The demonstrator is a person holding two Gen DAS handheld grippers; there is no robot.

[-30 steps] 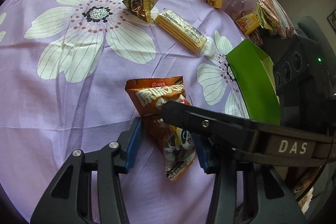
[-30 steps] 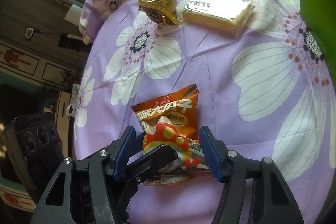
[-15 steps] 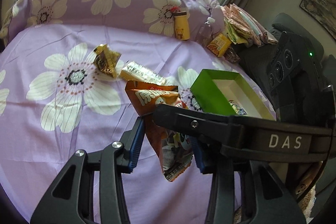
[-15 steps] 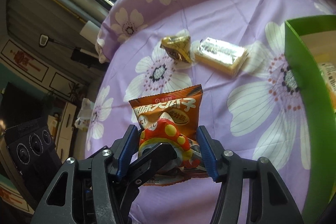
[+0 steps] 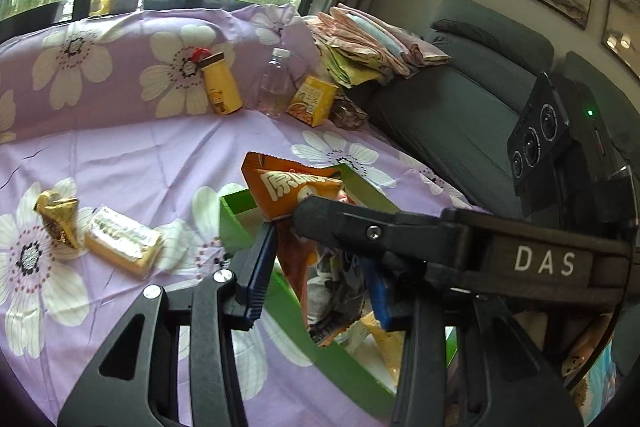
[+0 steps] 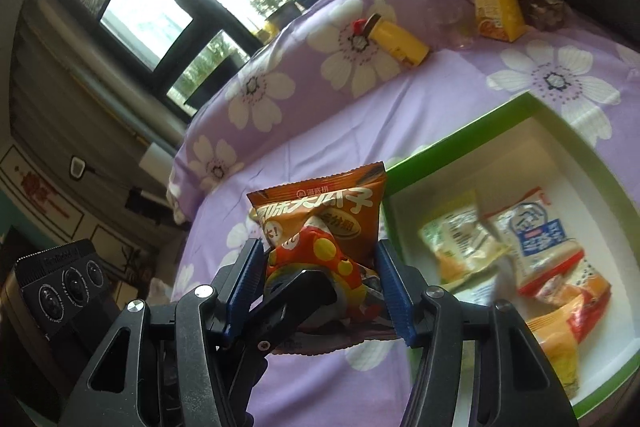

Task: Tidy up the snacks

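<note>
- Lifted off the purple cloth [image 5: 120,155] since earlier, the orange snack bag [image 6: 320,223] hangs by the green box's [image 6: 452,135] near-left corner.
- Left gripper [image 5: 316,267] and right gripper [image 6: 320,279] both pinch it.

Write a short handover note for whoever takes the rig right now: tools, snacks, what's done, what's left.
Left tool and right tool: both clamped on the same orange snack bag, held up off the bedspread beside the green box.
Done: several packets already lie in the box.
Left: drop this bag in, then collect the gold packet and the wafer pack lying on the purple cloth.
</note>
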